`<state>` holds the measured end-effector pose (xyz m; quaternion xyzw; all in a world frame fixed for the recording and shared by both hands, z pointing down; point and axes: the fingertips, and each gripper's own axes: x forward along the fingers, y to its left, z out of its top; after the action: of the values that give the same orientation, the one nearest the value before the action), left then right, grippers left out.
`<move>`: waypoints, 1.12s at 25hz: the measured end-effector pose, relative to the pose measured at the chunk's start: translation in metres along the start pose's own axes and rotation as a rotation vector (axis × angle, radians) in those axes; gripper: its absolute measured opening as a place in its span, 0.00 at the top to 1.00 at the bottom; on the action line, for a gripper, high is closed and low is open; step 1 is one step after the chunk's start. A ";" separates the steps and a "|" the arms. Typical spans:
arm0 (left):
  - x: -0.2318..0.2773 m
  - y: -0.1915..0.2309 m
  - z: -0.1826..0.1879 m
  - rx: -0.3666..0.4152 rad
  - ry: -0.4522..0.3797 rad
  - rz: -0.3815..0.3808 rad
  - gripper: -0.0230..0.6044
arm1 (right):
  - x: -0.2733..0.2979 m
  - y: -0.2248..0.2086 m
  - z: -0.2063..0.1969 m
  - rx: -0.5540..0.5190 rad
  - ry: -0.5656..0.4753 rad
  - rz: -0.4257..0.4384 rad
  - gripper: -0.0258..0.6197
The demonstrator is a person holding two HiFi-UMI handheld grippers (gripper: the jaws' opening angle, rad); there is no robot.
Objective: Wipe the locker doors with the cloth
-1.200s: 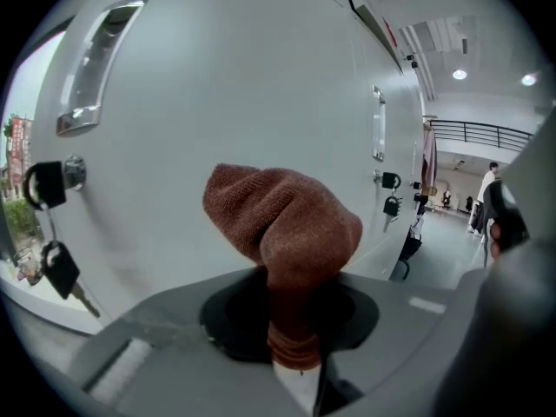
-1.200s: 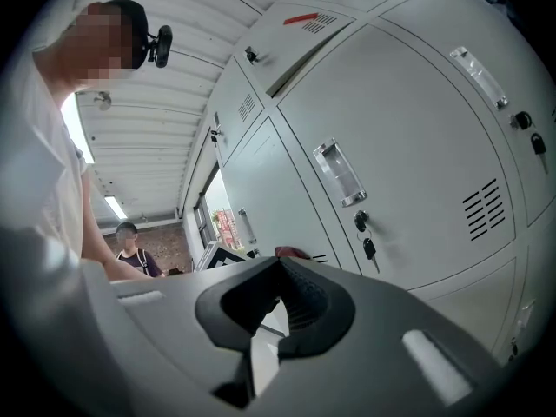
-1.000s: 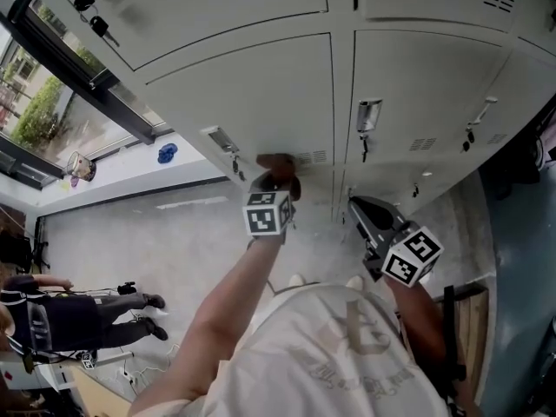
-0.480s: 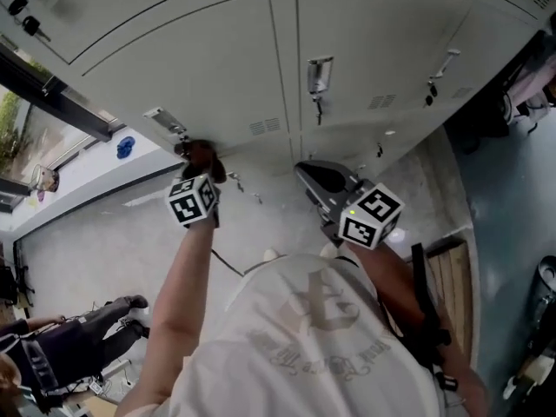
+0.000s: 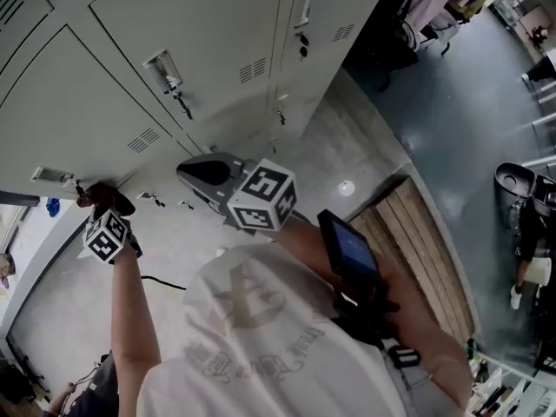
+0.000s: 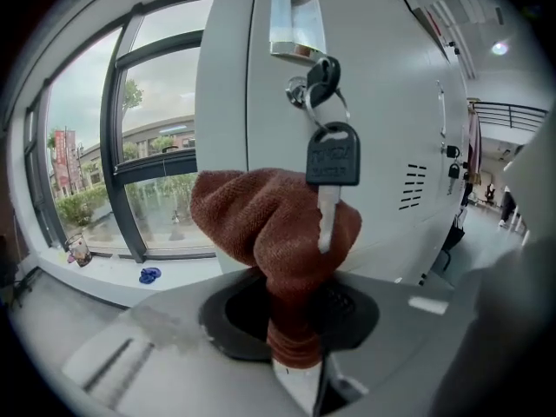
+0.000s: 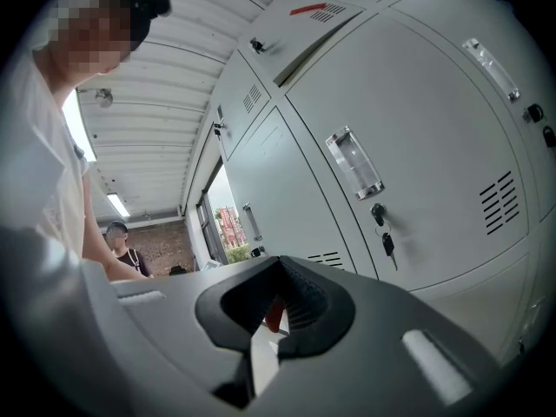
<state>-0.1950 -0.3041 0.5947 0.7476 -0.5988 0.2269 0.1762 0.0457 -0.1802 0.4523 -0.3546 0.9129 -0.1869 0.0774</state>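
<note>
A rust-brown cloth (image 6: pixel 261 224) is bunched in my left gripper (image 6: pixel 295 354), which is shut on it. The cloth is pressed against a pale grey locker door (image 6: pixel 382 102), just under a black key (image 6: pixel 331 156) that hangs from the lock below a chrome handle (image 6: pixel 295 24). In the head view the cloth (image 5: pixel 104 196) and left gripper (image 5: pixel 102 211) are at the far left, against the lockers (image 5: pixel 200 33). My right gripper (image 5: pixel 204 174) is held in front of my chest, apart from the doors. Its jaws (image 7: pixel 269 315) are together with nothing in them.
More locker doors (image 7: pixel 417 129) with handles and keys fill the right gripper view. A slatted wooden platform (image 5: pixel 417 241) lies on the floor to my right. Tall windows (image 6: pixel 130 146) stand left of the lockers. A person (image 7: pixel 117 241) stands far off. A dark device (image 5: pixel 347 250) is strapped to my right forearm.
The head view has swung right, so both grippers now sit further left in the picture. The left gripper still holds the cloth against the door near the lock.
</note>
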 end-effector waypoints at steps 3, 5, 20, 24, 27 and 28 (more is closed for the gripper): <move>0.009 -0.011 -0.009 0.003 0.007 -0.018 0.83 | -0.006 -0.003 -0.002 0.005 -0.004 -0.009 0.95; 0.017 -0.033 -0.017 0.008 0.016 -0.047 0.83 | -0.020 -0.008 -0.002 0.011 0.001 -0.035 0.95; 0.021 -0.108 0.010 0.000 -0.002 -0.112 0.83 | -0.040 -0.041 0.011 0.023 -0.004 -0.035 0.95; 0.025 -0.132 0.015 -0.014 -0.007 -0.156 0.83 | -0.046 -0.046 0.014 0.026 -0.010 -0.031 0.95; 0.030 -0.161 0.018 -0.006 -0.006 -0.203 0.83 | -0.056 -0.052 0.014 0.033 -0.009 -0.043 0.95; 0.033 -0.169 0.019 -0.007 -0.005 -0.218 0.83 | -0.058 -0.056 0.014 0.032 -0.010 -0.047 0.95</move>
<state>-0.0220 -0.3036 0.5982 0.8084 -0.5150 0.2023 0.2009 0.1268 -0.1827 0.4618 -0.3755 0.9008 -0.2016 0.0833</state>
